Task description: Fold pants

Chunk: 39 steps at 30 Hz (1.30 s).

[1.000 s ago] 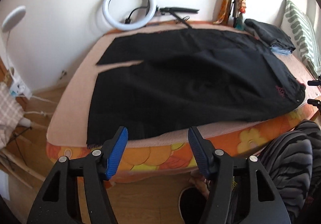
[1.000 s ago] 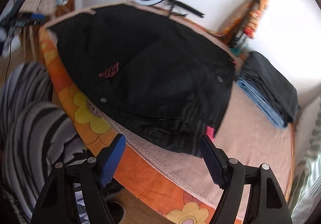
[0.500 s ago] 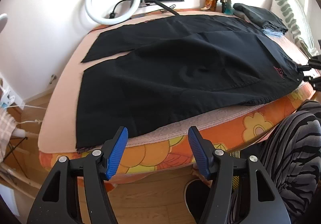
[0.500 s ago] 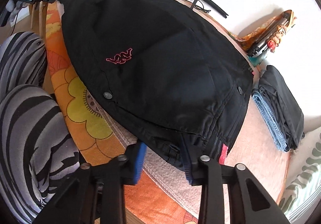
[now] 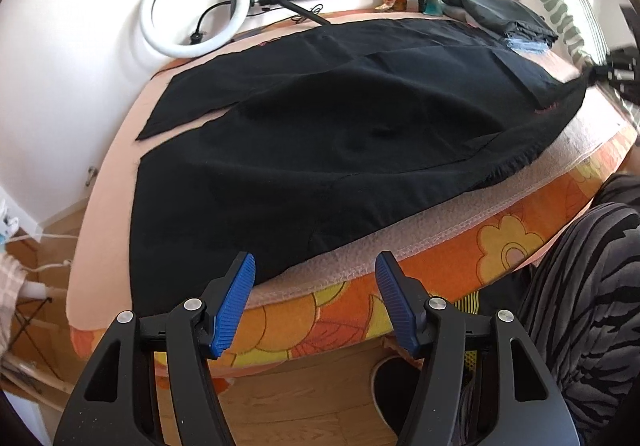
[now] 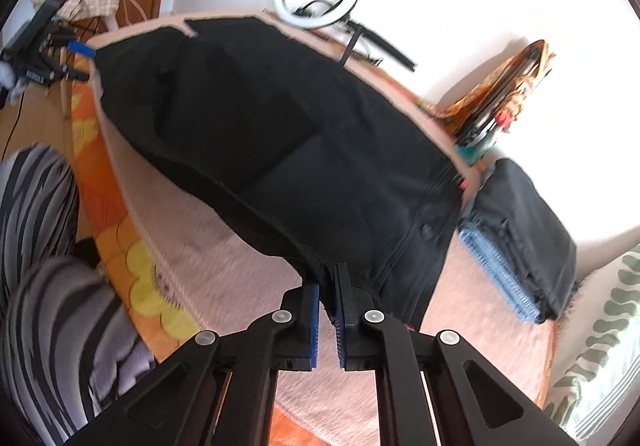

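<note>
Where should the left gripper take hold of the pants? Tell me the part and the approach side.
Grip the near leg's hem edge of the black pants, straight ahead of the open left gripper. Come in level from the bed's front side: the edge overhangs the mattress rim there, so one finger can slide beneath. The right gripper already pinches the waistband.

The right tool [image 6: 328, 288] pinches the black pants' [image 6: 304, 134] lifted waistband.

Pants [image 5: 340, 134] lying across bed [image 5: 460, 246]; ring light [image 5: 196, 10] leaning behind; folded stack [image 6: 520, 230] sitting beside waistband.
</note>
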Each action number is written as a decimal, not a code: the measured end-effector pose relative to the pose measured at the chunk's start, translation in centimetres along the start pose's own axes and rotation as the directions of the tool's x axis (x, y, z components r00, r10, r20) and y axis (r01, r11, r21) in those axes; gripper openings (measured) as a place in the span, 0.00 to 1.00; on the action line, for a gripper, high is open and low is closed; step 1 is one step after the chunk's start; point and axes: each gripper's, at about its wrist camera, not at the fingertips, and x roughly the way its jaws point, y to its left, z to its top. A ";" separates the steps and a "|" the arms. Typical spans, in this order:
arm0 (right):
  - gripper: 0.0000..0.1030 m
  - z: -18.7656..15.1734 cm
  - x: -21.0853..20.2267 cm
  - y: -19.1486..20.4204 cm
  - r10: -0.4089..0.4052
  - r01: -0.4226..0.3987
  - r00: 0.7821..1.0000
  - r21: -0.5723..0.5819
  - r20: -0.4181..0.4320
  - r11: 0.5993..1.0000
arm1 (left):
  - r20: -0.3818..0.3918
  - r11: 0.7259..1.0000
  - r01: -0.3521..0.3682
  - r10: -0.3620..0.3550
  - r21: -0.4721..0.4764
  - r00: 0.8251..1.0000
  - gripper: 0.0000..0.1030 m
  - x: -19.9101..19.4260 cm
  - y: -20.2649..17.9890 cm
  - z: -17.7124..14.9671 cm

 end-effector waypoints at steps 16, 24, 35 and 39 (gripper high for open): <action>0.01 4.5 -2.2 -3.7 -0.028 0.023 0.997 0.080 0.071 0.997 | 0.029 0.996 -0.088 0.087 0.029 0.996 0.60 2.4 -1.4 2.0; 0.01 5.1 -1.9 -4.1 -0.024 0.017 0.997 0.082 0.078 0.996 | 0.062 0.993 -0.115 0.116 -0.022 0.991 0.43 3.4 -0.1 2.4; 0.01 4.7 -1.5 -3.7 -0.031 0.025 0.997 0.089 0.072 0.996 | 0.230 0.984 0.024 0.017 -0.176 0.973 0.04 0.6 4.9 4.6; 0.01 6.2 -2.0 -4.8 -0.067 0.057 0.992 0.096 0.105 0.994 | 0.292 0.983 0.014 0.041 -0.185 0.955 0.04 -0.5 6.3 7.4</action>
